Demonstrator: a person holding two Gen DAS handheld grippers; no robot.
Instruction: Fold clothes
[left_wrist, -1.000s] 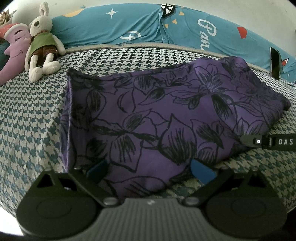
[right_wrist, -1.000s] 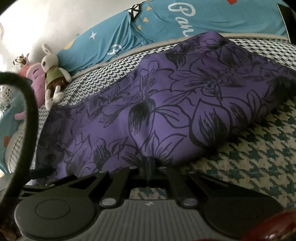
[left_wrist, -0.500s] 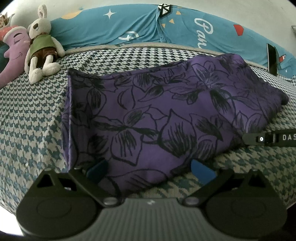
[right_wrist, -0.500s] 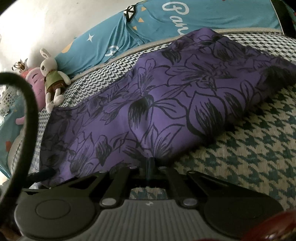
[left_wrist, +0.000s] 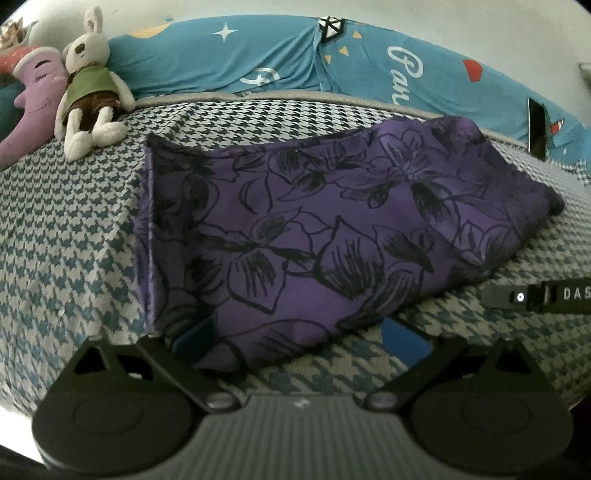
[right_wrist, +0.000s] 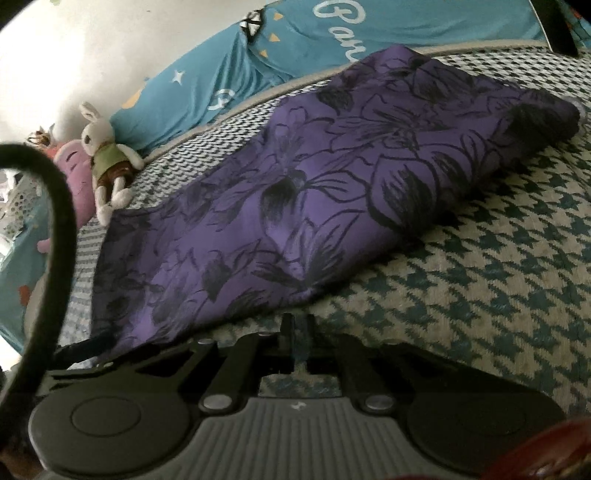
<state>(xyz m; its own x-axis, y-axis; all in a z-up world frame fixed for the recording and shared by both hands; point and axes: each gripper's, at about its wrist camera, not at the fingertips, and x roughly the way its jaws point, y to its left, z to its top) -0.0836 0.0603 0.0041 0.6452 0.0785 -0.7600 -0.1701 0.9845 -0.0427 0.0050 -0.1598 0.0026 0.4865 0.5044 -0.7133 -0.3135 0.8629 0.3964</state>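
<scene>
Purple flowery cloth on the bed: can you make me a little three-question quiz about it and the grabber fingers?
1. True or false: the left gripper is open.
2. Which toy sits at the far left of the bed? A) rabbit B) robot C) duck
3. What pattern is on the purple cloth?

Key: 1 true. 2 A, the rabbit. 3 black flowers.

The left tool (left_wrist: 299, 334) sits low with its two blue-padded fingers (left_wrist: 405, 341) spread wide apart, level and pointing forward; the right tool (right_wrist: 298, 332) is also low, its black fingers drawn together to a narrow slit, nothing visibly pinched between them.
</scene>
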